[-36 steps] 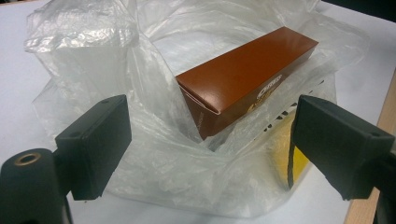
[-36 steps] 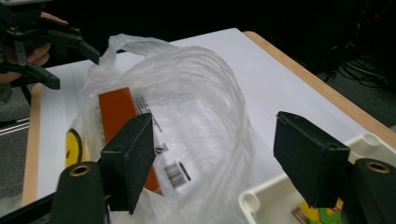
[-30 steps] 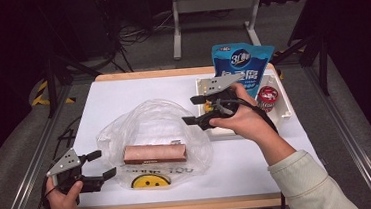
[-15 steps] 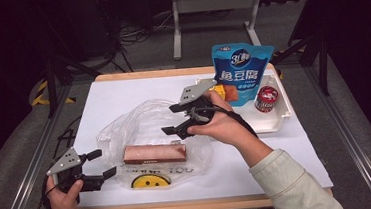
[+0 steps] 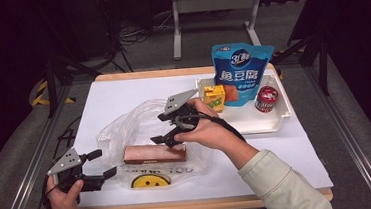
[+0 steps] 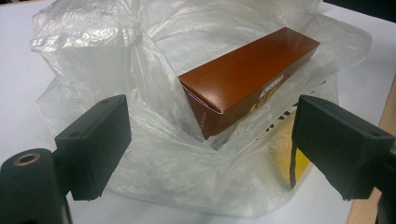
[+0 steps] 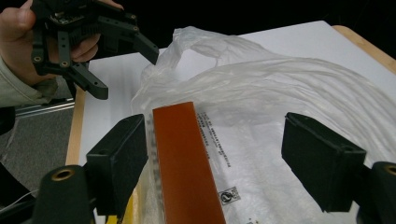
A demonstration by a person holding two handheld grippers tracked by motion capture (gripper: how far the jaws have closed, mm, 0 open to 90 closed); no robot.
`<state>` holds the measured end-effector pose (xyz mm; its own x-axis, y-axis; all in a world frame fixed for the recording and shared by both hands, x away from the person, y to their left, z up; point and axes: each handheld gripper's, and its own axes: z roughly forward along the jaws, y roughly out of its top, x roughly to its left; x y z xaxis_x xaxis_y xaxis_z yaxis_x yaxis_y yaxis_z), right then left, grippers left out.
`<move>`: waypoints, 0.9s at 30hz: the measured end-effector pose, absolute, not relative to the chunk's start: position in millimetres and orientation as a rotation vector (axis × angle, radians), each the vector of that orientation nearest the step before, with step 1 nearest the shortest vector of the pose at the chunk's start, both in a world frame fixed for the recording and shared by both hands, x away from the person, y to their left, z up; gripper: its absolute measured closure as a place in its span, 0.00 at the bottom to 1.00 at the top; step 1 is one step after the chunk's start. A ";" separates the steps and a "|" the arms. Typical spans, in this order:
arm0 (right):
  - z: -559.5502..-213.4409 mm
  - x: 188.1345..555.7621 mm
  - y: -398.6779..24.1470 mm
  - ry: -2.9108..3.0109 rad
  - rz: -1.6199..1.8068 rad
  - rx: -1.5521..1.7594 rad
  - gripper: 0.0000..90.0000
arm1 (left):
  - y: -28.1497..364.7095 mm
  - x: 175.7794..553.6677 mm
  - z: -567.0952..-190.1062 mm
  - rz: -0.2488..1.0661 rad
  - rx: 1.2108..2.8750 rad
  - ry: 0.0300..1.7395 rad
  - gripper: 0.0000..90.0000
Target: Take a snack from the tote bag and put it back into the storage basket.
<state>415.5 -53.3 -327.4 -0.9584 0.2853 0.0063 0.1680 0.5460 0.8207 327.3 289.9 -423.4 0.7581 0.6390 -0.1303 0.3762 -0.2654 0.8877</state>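
— We see our right gripper [image 5: 168, 130] now over the plastic bag [image 5: 125, 134], where a second ago it hung beside the tray [image 5: 275, 120]. Its jaws have just been opening and stand spread with nothing between the pads, right above the brown box [image 5: 155, 153].

— So we judge the packing is under way: the box lies inside the bag, on its long side, near the front edge of the table [image 5: 112, 92], and the right hand has come back over it empty.

— Our left gripper [image 5: 95, 164] sits at the bag's left edge, where it was a second ago. In the left gripper view its jaws are apart, the crumpled film and the box's end between them, pads touching neither as far as we can tell.

— Around us, largest first: the tray on the right, the blue pouch [image 5: 241, 72] standing in it, the red can [image 5: 267, 99] just beside that, and the small yellow carton [image 5: 215, 97] at the tray's left end.

— What stands in our way?

— The loose film heaped over the box; the bag's mouth looks slack, so we expect it needs holding wide before another item goes in.
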 end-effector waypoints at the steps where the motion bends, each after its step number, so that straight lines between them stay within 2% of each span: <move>1: -330.7 414.8 -49.5 2.660 1.377 0.386 0.25 | 290.2 327.4 -423.3 0.311 1.890 0.775 0.14; 27: -381.7 416.0 -20.5 2.808 1.192 0.362 0.23 | 291.3 327.3 -423.4 0.327 1.891 0.788 0.14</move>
<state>416.0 -20.5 -381.7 -0.9699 0.2420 0.0280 0.1882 0.6714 0.7168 327.3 291.3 -423.4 0.7495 0.6511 -0.1198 0.3750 -0.2685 0.8873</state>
